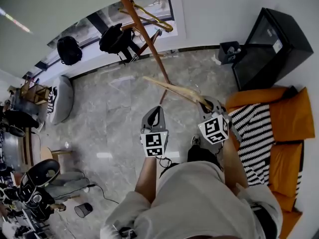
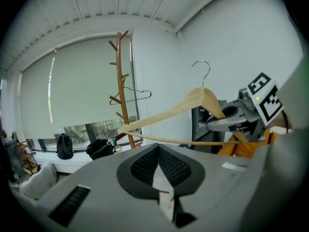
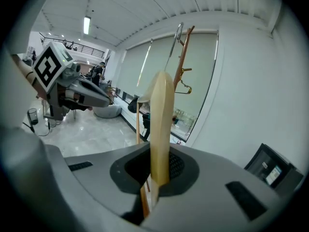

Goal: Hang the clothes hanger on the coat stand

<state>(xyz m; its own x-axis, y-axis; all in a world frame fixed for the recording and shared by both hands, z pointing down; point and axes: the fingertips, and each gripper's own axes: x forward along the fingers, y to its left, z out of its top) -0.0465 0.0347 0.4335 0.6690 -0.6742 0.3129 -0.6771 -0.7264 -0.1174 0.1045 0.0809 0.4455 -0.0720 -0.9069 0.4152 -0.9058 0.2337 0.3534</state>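
Marble floor [image 1: 114, 113], hanger [image 3: 161, 124] in right gripper [image 3: 155, 180] (left gripper [image 2: 159, 170] closed, empty)

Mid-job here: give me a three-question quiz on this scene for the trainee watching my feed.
1. True or false: the left gripper is shut and empty.
2. The wooden hanger is held by: A the left gripper, B the right gripper, C neither.
3. What already hangs on the coat stand?

Key: 1 true; 2 B; 3 a wire hanger.
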